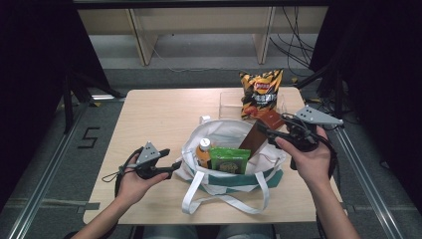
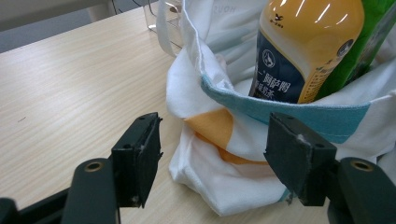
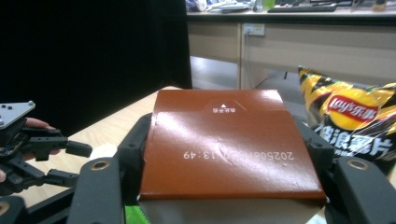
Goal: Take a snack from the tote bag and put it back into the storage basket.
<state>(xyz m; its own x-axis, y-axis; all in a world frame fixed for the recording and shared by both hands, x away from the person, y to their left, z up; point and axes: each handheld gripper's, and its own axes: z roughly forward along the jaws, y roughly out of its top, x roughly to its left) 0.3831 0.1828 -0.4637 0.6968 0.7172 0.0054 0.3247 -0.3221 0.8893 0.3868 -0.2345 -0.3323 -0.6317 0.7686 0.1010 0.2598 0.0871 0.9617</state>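
Brown carton [image 3: 229, 144], clamped across its width by the right hand-held gripper [image 1: 272, 133], leans tilted over the far right rim of the white tote bag [image 1: 219, 130] near the table's [image 1: 159, 114] middle. Inside stand an orange-capped bottle [image 1: 203, 151] and a green packet [image 1: 229, 160]. Left hand-held gripper [image 2: 212, 158] is released, jaws either side of the bag's left corner without pinching it. To pack well, pinch that rim to steady the opening and lower the carton upright beside the packet. A chip bag [image 1: 260, 93] stands at the far right edge.
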